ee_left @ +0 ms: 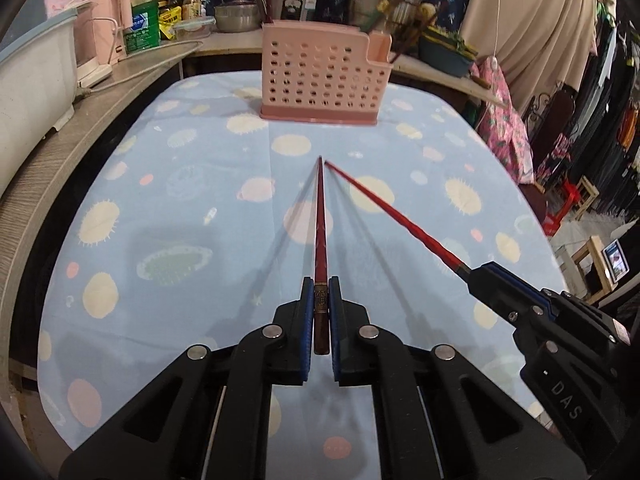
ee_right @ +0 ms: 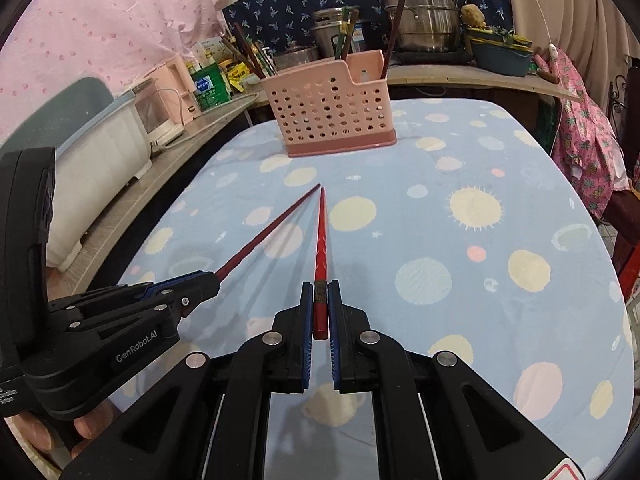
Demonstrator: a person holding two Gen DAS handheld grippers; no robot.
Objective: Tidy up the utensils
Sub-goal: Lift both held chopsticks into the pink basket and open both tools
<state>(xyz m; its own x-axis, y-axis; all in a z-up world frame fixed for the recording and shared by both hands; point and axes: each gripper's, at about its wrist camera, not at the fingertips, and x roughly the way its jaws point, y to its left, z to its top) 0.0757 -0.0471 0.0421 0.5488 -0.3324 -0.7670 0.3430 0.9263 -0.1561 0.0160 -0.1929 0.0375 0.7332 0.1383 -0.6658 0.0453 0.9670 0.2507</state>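
My left gripper [ee_left: 320, 292] is shut on the thick end of a dark red chopstick [ee_left: 320, 224], which points forward above the cloth. My right gripper [ee_right: 320, 294] is shut on a brighter red chopstick [ee_right: 321, 236]. The two tips nearly meet in mid air. In the left wrist view the right gripper [ee_left: 476, 276] comes in from the right with its chopstick [ee_left: 392, 212]. The right wrist view shows the left gripper [ee_right: 208, 280] at the left with its chopstick [ee_right: 268, 232]. A pink perforated utensil holder [ee_left: 320, 76] [ee_right: 332, 108] stands at the far end of the table, with several sticks in it.
The table wears a light blue cloth with pastel dots [ee_left: 180, 184] [ee_right: 480, 280]. A wooden counter [ee_left: 52, 148] runs along the left with a white tub [ee_left: 32, 92]. Steel pots [ee_right: 424, 12], bottles and boxes crowd the back shelf. Pink clothing [ee_right: 588, 128] hangs at right.
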